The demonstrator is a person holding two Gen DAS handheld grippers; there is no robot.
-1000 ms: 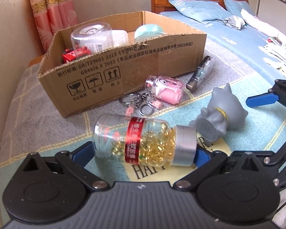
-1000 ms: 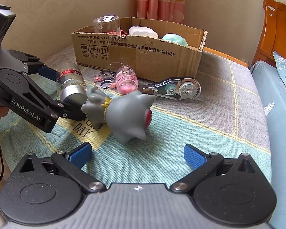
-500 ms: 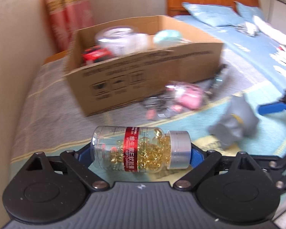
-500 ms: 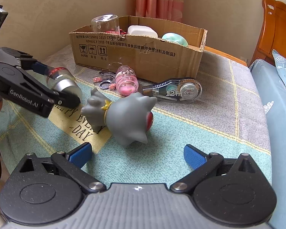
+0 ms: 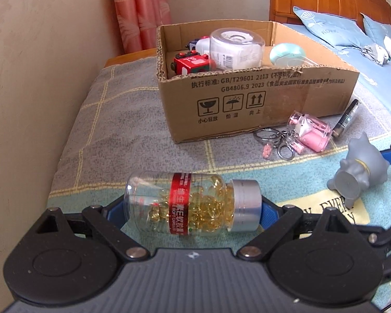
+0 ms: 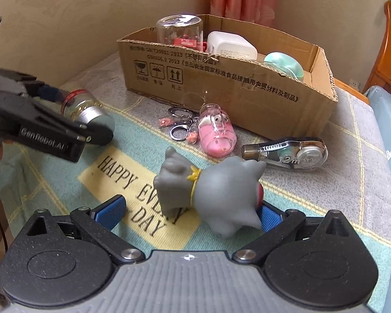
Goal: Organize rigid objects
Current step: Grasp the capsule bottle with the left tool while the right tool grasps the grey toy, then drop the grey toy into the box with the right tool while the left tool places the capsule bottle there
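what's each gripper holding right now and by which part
Left gripper holds the capsule bottle end to end, base and cap. Right gripper is open around the grey toy, holding nothing.

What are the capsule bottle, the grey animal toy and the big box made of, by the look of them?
Capsule bottle: clear, glossy plastic, probably; yellow capsules show through, and the cap looks like brushed metal or silvered plastic.
Grey toy: matte and smooth with rounded moulded shapes, likely soft vinyl or rubber.
Box: brown corrugated cardboard; the wavy core shows along its torn rim.

Black hand-held gripper (image 6: 187,210) (blue pads, silver screws).
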